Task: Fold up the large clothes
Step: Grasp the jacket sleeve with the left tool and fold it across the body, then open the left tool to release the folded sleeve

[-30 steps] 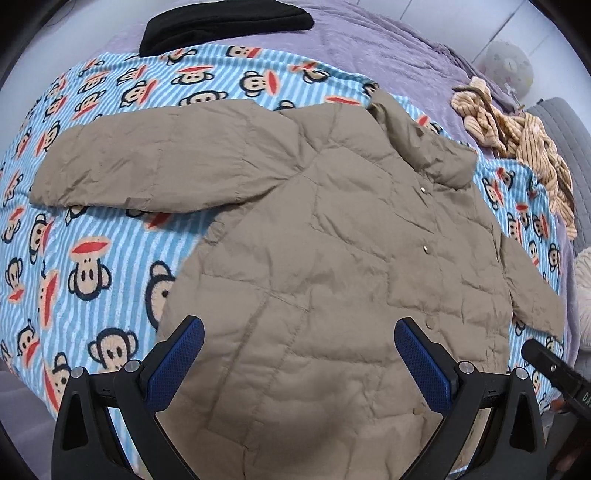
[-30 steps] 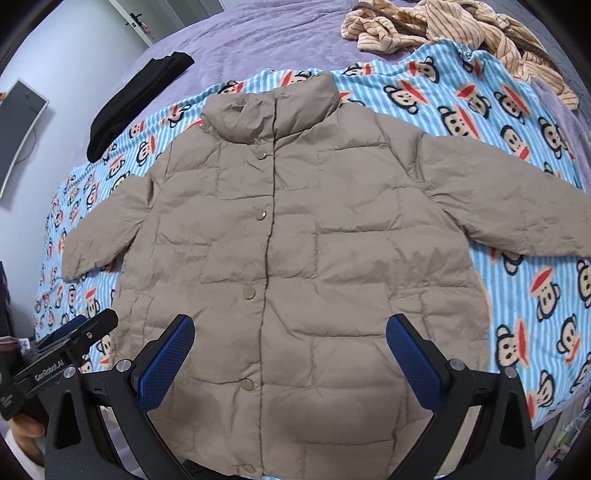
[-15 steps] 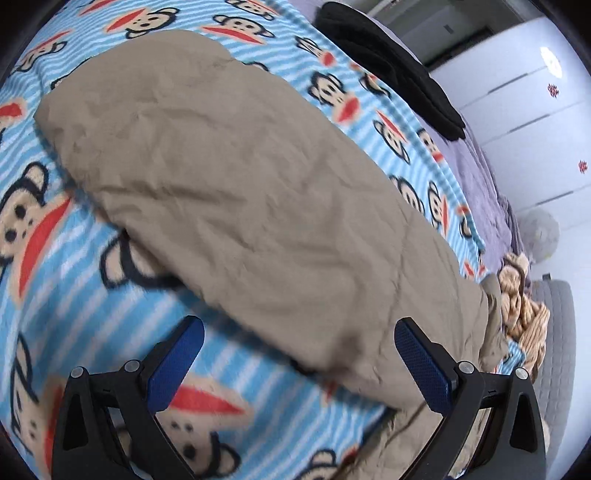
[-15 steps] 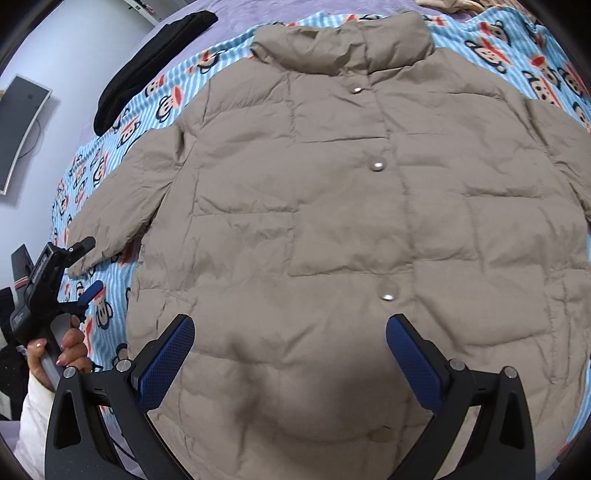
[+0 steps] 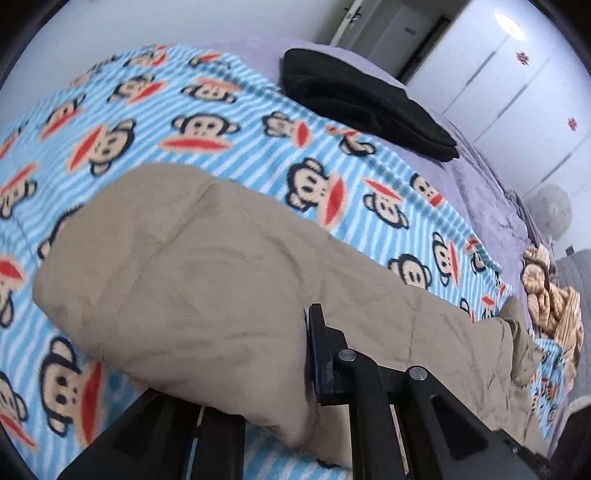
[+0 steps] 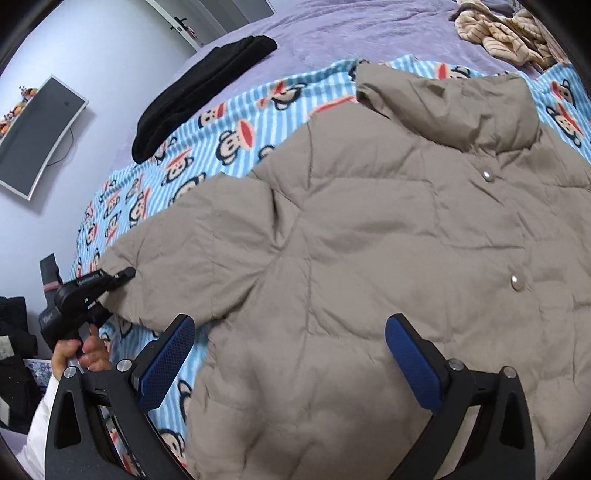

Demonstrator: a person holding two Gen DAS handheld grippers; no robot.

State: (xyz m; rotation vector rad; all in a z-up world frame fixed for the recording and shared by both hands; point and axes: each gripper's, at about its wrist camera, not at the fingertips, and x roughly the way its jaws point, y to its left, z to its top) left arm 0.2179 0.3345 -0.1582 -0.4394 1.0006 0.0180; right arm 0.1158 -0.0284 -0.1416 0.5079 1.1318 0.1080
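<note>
A tan quilted puffer jacket (image 6: pixel 369 258) lies face up on a blue striped monkey-print blanket (image 6: pixel 229 122). Its collar (image 6: pixel 454 107) points to the far side. Its left sleeve (image 5: pixel 192 280) stretches toward the blanket's edge. My left gripper (image 5: pixel 288 373) is shut on the cuff end of that sleeve; one finger lies over the fabric, the other is hidden under it. It also shows in the right wrist view (image 6: pixel 122 275) at the cuff. My right gripper (image 6: pixel 291 362) is open and empty, just above the jacket's lower body.
A folded black garment (image 6: pixel 199 92) lies on the purple bedspread (image 6: pixel 332 33) beyond the blanket. A crumpled beige striped garment (image 6: pixel 506 29) lies at the far right. A monitor (image 6: pixel 37 129) hangs on the left wall. White wardrobes (image 5: pixel 498 74) stand behind the bed.
My left gripper has dropped to the left sleeve and shut on its cuff end. My right gripper has moved closer over the jacket and swung left, staying open.
</note>
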